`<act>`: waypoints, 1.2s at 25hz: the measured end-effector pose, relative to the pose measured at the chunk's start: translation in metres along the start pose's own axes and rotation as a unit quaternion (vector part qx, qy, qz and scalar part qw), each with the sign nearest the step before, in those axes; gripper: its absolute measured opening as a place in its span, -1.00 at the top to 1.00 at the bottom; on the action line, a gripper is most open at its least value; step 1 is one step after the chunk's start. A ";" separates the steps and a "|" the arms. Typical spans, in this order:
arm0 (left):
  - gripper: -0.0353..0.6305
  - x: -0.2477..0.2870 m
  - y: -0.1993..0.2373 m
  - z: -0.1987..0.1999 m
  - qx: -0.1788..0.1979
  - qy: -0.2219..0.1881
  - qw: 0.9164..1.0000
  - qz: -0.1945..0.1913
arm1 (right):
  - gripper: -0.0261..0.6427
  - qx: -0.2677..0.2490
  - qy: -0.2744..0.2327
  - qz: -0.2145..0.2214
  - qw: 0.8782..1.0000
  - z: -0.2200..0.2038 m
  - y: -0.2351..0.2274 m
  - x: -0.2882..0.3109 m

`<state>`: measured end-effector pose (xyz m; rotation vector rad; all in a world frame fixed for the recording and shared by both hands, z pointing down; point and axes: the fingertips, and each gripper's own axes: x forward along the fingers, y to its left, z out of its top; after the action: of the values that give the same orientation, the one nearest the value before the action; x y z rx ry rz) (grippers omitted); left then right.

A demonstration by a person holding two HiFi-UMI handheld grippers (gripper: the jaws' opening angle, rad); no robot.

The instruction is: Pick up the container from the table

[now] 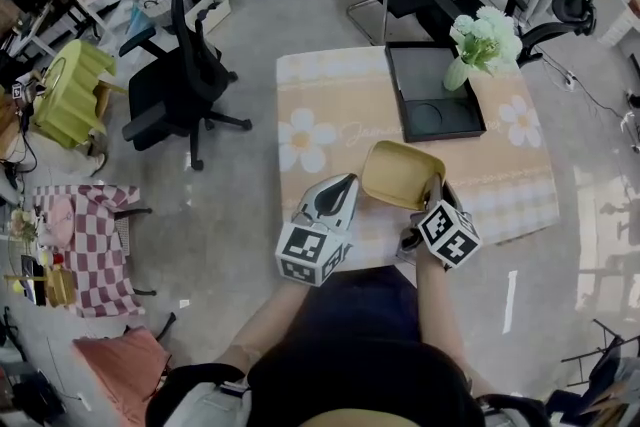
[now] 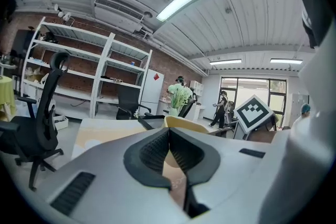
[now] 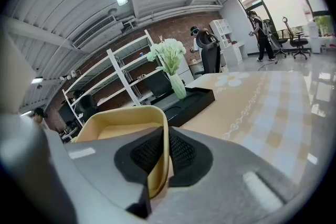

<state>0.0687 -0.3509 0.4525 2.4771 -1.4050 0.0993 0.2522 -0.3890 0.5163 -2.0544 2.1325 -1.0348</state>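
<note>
Yellow shallow plastic container sat above the near edge of the cloth-covered table. Its right-hand wall was pinched between the black pads of the right gripper, whose marker cube hid the near rim in the head view. Whether the base was clear of the cloth could not be made out. The left gripper, just beside the container's left rim, had its jaws pressed together on nothing. In the left gripper view only the container's upper rim showed above the gripper body.
</note>
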 end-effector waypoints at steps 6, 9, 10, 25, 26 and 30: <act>0.87 0.002 -0.010 0.014 0.020 -0.013 1.000 -0.007 | 0.88 -0.016 -0.044 0.005 0.999 0.027 0.002 -0.019; 0.87 0.004 -0.013 0.024 0.042 -0.017 0.999 -0.013 | 0.88 -0.037 -0.073 0.009 0.997 0.046 0.008 -0.028; 0.87 0.005 -0.013 0.028 0.046 -0.019 0.999 -0.014 | 0.88 -0.043 -0.083 0.009 0.996 0.053 0.010 -0.031; 0.87 -0.005 -0.008 0.050 0.048 -0.040 0.998 -0.005 | 0.89 -0.085 -0.168 0.028 0.982 0.103 0.038 -0.072; 0.87 -0.005 -0.008 0.050 0.048 -0.041 0.998 -0.004 | 0.89 -0.087 -0.169 0.031 0.981 0.103 0.039 -0.073; 0.87 -0.008 -0.011 0.051 0.047 -0.045 0.998 -0.006 | 0.89 -0.094 -0.166 0.032 0.981 0.100 0.041 -0.077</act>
<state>0.0699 -0.3532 0.3993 2.5958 -1.4522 0.0538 0.2703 -0.3684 0.3867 -2.0394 2.1701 -0.4570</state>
